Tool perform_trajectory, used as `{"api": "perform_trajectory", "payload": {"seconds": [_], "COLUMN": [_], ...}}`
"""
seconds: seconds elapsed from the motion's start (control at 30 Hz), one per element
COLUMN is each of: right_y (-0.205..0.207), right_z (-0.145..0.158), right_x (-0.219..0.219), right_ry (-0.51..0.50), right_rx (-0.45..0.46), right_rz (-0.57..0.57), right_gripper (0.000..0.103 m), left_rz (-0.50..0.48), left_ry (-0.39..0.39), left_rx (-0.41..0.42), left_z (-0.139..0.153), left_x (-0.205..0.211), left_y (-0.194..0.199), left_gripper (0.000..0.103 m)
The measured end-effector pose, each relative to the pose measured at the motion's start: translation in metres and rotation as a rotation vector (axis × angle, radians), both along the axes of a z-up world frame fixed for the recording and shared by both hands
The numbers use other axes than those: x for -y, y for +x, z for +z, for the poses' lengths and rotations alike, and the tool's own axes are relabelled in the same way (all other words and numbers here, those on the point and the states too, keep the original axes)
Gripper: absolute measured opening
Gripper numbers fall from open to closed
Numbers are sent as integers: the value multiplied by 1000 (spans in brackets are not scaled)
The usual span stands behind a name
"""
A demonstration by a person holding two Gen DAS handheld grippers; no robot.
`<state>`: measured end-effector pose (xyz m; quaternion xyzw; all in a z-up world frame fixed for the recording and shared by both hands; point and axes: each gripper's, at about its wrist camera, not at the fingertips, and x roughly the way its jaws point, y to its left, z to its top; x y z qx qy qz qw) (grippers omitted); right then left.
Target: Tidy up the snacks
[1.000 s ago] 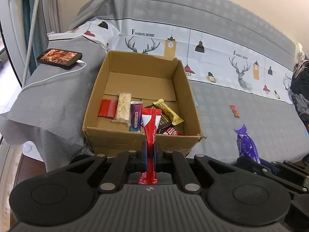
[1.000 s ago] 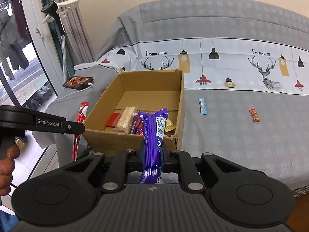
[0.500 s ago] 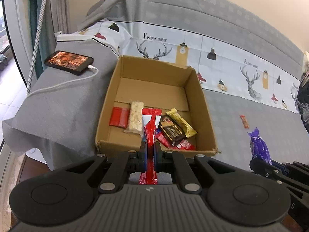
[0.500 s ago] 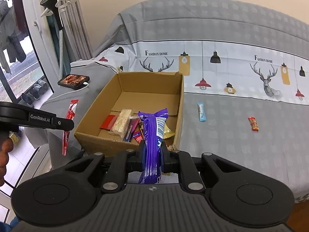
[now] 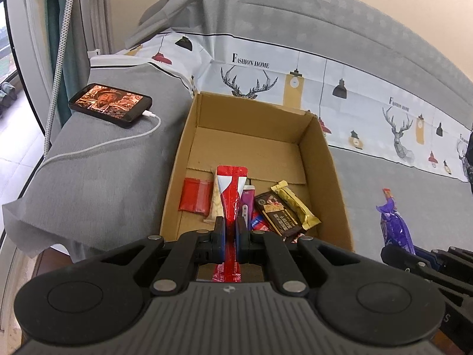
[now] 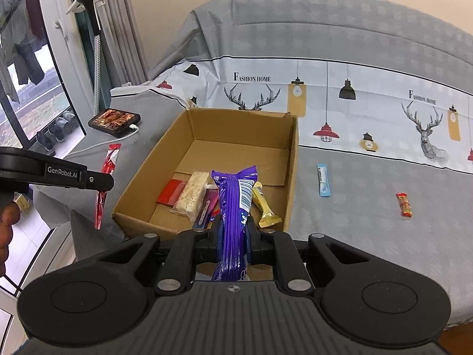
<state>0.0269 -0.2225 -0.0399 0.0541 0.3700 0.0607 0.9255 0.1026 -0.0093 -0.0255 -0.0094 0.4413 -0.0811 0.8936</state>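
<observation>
Carrying two snacks toward the cardboard box (image 6: 291,159) on the bed.

Left gripper (image 5: 231,229) jaws clamp a red sachet (image 5: 231,195); right gripper (image 6: 233,229) jaws clamp a purple packet (image 6: 233,207). Both hang near the box's front wall. Best to bring each fully over the bare cardboard behind the snacks already inside, lower, then release one at a time.

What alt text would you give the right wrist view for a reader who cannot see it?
The right claw is shut on a purple snack packet, held upright in front of an open cardboard box with several snacks inside. At the left edge, the left claw grips a thin red stick packet; a blue bar and an orange-red bar lie on the grey cover.
</observation>
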Motion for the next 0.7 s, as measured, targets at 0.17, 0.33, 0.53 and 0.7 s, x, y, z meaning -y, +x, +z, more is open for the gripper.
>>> {"api": "perform_trajectory", "payload": {"seconds": [0.17, 0.33, 0.53, 0.7], "right_y": [23, 51, 88, 116], "right_z": [-6, -12, -21, -30], "right_x": [-1, 0, 4, 4], "right_ry": [6, 17, 28, 31], "right_rx": [-17, -28, -32, -35], "right_rz": [5, 3, -3, -5], "right_gripper": [15, 15, 15, 15], "left_rz": [-3, -10, -23, -27], "left_ry": [22, 37, 48, 55], "left_rx": [-13, -30, -46, -66], "left_z": [-7, -16, -27, -41], "left_x": [1, 6, 14, 20], "left_y": [22, 47, 74, 96], "left_gripper": [6, 6, 6, 6]}}
